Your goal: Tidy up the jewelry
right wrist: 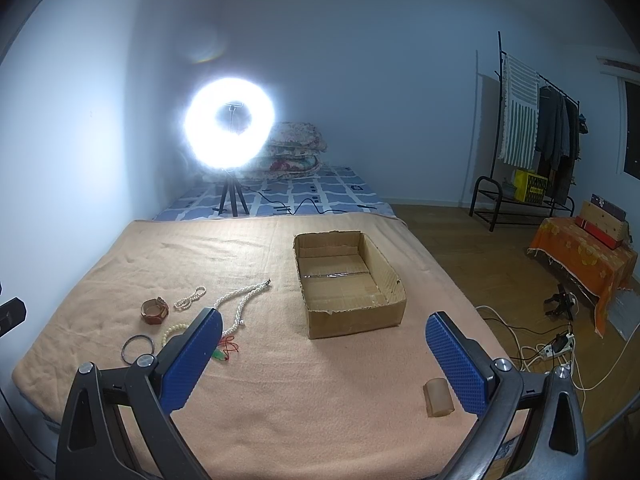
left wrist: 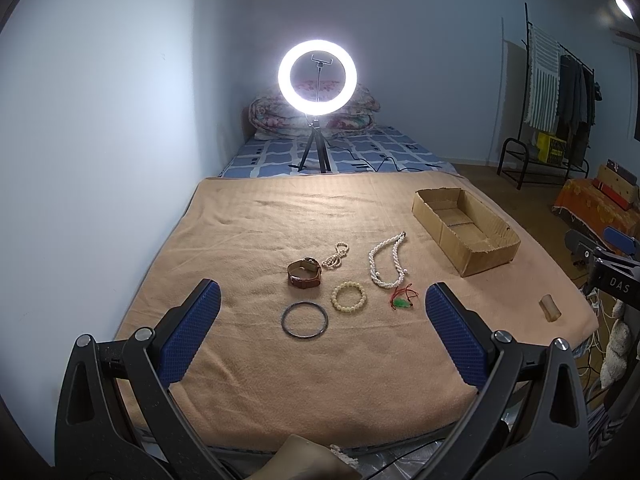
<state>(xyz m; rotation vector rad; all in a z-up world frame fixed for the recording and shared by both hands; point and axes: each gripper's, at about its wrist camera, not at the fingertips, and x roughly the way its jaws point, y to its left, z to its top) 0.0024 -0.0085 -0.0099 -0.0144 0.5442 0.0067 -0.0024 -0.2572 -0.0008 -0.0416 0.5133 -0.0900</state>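
Jewelry lies on a peach blanket [left wrist: 260, 360]: a brown leather watch [left wrist: 305, 273], a small pearl bracelet [left wrist: 336, 256], a long pearl necklace [left wrist: 386, 260], a yellow bead bracelet [left wrist: 349, 295], a dark metal bangle [left wrist: 305, 319] and a red-corded green pendant [left wrist: 403, 301]. An empty cardboard box [right wrist: 348, 284] sits to their right. My left gripper [left wrist: 322, 300] hangs open above the near jewelry, holding nothing. My right gripper [right wrist: 323, 330] is open and empty in front of the box; its left finger hides part of the bead bracelet [right wrist: 173, 331].
A small tan cylinder [right wrist: 439, 397] lies near the blanket's right front edge. A lit ring light on a tripod [left wrist: 316, 76] stands behind the blanket on a blue checked bed. To the right are bare floor, cables [right wrist: 532, 344] and a clothes rack [right wrist: 532, 132].
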